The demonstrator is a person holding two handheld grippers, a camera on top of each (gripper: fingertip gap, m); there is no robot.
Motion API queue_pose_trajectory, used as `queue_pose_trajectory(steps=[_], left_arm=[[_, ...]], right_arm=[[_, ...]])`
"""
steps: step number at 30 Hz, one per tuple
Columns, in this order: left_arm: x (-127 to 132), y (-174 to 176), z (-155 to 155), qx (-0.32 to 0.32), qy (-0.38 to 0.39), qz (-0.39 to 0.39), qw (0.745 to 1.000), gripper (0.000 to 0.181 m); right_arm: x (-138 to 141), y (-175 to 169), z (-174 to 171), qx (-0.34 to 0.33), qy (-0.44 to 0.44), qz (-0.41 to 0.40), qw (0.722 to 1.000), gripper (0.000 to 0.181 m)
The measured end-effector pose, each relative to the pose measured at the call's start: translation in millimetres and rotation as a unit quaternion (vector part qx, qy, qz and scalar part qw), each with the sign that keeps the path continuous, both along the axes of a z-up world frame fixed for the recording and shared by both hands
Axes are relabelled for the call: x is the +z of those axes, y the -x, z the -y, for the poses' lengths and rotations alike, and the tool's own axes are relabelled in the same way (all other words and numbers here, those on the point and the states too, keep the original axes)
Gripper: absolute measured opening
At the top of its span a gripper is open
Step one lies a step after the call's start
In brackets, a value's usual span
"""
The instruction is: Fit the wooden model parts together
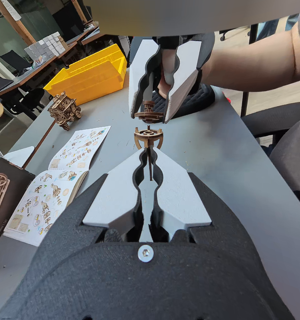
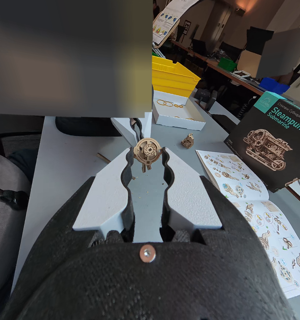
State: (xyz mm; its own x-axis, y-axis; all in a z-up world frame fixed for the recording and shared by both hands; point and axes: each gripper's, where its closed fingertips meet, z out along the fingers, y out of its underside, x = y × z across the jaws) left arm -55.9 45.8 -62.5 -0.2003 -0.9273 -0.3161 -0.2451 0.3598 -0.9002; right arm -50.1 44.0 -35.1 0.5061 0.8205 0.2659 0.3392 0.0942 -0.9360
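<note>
A ring-topped plywood cage [image 1: 148, 137] is pinched by the left gripper [image 1: 148, 150]; just beyond it, a round slotted disc assembly [image 1: 149, 114] is clamped by the right gripper [image 1: 149, 119].

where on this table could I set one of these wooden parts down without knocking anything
Bare grey table lies right of the left gripper, out to the table edge by the chair. A smaller patch sits between the booklet and the grippers. The left side is crowded: booklet, finished model, yellow bin.
</note>
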Motion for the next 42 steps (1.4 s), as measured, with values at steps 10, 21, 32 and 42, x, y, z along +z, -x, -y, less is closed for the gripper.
queue_pose_trajectory(steps=[10,21,32,42], left_arm=[[13.0,0.1,10.7,-0.006,0.062,0.029,0.998,0.0],[33.5,2.5,18.4,-0.013,0.122,0.064,0.99,0.0],[84.1,-4.8,6.8,-0.021,0.255,0.114,0.96,0.0],[137.2,-13.8,-20.3,-0.002,0.294,0.143,0.945,0.0]], right_arm=[[7.8,3.8,7.2,0.039,0.063,-0.032,0.997,0.031],[27.6,8.4,11.1,0.093,0.092,-0.034,0.991,0.031],[76.7,4.5,-4.3,0.152,0.163,-0.039,0.974,0.031],[130.4,-3.6,-34.2,0.164,0.223,-0.097,0.956,0.03]])
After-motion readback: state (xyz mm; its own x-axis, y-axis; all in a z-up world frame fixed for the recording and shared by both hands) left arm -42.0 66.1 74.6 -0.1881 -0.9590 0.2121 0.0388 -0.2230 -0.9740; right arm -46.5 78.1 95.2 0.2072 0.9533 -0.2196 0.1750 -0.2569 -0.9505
